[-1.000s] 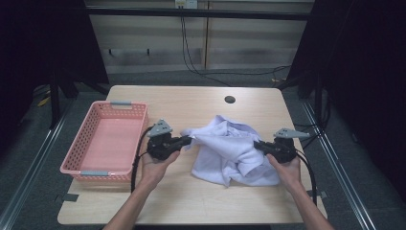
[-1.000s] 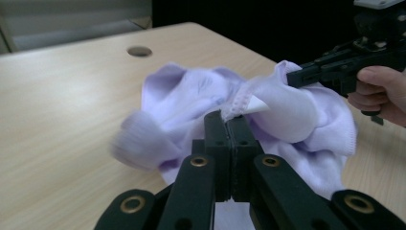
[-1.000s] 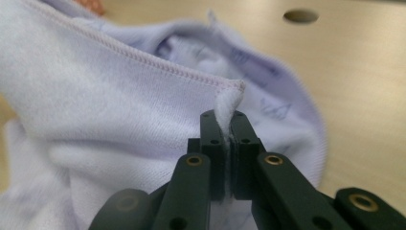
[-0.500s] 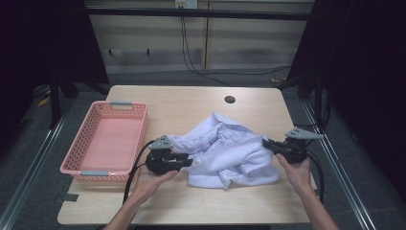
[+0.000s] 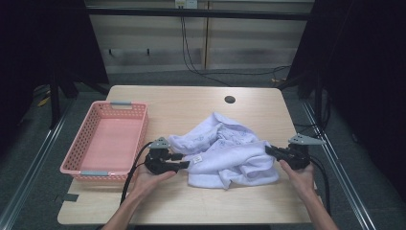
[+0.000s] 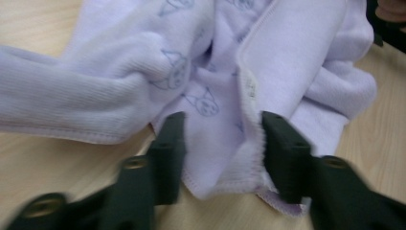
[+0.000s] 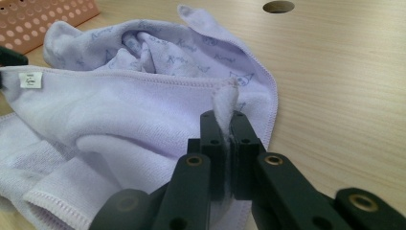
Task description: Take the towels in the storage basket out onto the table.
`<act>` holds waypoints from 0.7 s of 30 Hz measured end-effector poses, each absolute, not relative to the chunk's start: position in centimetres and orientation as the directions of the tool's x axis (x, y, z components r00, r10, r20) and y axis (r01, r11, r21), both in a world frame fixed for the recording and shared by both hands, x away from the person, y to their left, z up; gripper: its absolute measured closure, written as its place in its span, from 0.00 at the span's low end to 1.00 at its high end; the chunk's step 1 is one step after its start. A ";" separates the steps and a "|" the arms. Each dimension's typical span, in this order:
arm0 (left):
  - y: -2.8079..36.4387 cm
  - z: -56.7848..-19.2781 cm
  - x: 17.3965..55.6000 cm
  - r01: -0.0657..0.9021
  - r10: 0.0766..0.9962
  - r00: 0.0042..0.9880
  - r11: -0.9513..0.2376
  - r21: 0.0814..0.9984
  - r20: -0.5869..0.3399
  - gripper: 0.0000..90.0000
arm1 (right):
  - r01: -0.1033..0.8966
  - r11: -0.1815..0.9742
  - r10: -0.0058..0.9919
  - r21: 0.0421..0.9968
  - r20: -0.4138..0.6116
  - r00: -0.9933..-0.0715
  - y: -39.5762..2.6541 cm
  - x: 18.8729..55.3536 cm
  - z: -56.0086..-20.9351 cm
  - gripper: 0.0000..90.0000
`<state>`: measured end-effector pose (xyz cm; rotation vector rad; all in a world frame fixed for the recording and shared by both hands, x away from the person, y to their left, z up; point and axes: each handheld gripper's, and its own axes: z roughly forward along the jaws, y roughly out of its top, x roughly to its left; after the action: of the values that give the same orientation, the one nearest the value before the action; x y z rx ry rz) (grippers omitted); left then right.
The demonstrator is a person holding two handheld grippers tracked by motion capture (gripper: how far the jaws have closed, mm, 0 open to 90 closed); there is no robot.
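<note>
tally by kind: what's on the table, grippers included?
Towel, lilac: 1
Basket, pink: 1
Grippers: 2, the left gripper open around a towel edge, the right gripper shut on a towel fold
Total: 4

You work at a light wooden table (image 5: pixel 143 201) with rounded corners and a round cable hole (image 5: pixel 230 99) near its far edge. Behind it, at the top of the frame, you face pale panelled wall (image 5: pixel 143 43) with black cables (image 5: pixel 191 52) hanging down to the grey floor (image 5: pixel 28 158). Dark curtains (image 5: pixel 368 72) close off the upper left and right, and metal rails (image 5: pixel 28 182) flank both sides of your table
</note>
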<state>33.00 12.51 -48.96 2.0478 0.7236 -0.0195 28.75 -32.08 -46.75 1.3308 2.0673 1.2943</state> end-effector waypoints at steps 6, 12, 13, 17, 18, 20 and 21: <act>12.4 -48.2 32.7 0.486 0.487 0.827 -0.368 0.793 -0.281 0.98 | 0.518 0.122 0.847 0.847 0.183 -0.499 -31.9 29.4 -46.5 0.96; 14.0 -45.1 34.0 0.472 0.506 0.806 -0.234 0.850 -0.308 0.98 | 0.481 0.076 0.847 0.873 0.198 -0.494 -32.0 30.7 -44.7 0.97; 14.2 -44.6 34.3 0.472 0.503 0.804 -0.214 0.855 -0.318 0.98 | 0.470 0.064 0.845 0.880 0.202 -0.494 -32.1 31.0 -44.2 0.97; 14.4 -41.9 35.1 0.436 0.508 0.807 -0.169 0.884 -0.301 0.98 | 0.418 0.038 0.839 0.908 0.199 -0.507 -31.8 32.3 -41.2 0.97; 14.5 -41.3 35.3 0.425 0.511 0.808 -0.161 0.891 -0.294 0.98 | 0.402 0.038 0.836 0.915 0.191 -0.515 -31.7 32.5 -40.3 0.97; 14.7 -39.7 35.6 0.408 0.515 0.806 -0.129 0.904 -0.291 0.98 | 0.369 0.032 0.833 0.929 0.179 -0.524 -31.6 32.8 -38.4 0.97; 14.9 -38.8 35.7 0.393 0.522 0.807 -0.123 0.911 -0.277 0.98 | 0.356 0.028 0.831 0.934 0.176 -0.528 -31.6 32.9 -37.7 0.97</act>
<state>35.68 14.87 -38.81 1.7418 0.7132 0.1279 32.91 -31.60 -37.70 1.2024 1.8915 1.5094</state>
